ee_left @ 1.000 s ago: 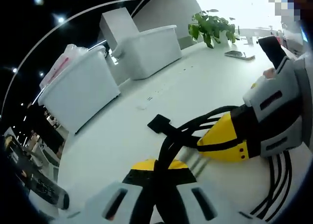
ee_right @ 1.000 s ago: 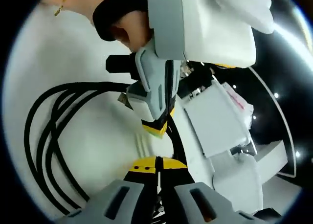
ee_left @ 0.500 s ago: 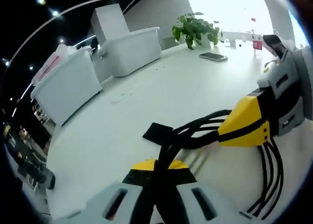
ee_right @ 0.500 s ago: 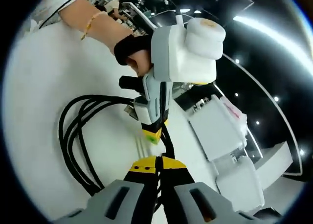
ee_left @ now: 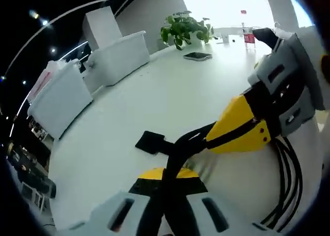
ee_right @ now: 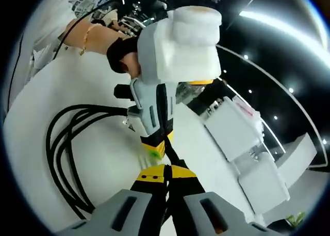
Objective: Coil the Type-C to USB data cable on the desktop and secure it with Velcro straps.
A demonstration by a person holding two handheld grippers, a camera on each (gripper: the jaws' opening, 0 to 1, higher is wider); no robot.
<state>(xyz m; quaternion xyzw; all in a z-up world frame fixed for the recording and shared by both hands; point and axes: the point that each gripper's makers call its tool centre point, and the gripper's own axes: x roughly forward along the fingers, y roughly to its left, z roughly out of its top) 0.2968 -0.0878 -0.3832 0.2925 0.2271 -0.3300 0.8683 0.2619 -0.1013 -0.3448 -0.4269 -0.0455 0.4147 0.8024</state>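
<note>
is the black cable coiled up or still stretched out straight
Coiled. The black cable lies in several stacked loops on the white desk, with both the left gripper and right gripper pinching the bundle.

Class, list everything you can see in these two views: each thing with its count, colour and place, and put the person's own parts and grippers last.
Cable: one, black, coiled in loops on the table, its bundled part pinched by both grippers.
Strap: one, black, flat tab on the table beside the bundle.
Bins: two, white, along the table's far edge.
Plant: one, green, at the far end.
Phone: one, dark, lying near the plant.
Table: one, white.
Arm: one, with a gold bracelet.
Left gripper: yellow-tipped, shut on the cable.
Right gripper: yellow-tipped, shut on the cable.
</note>
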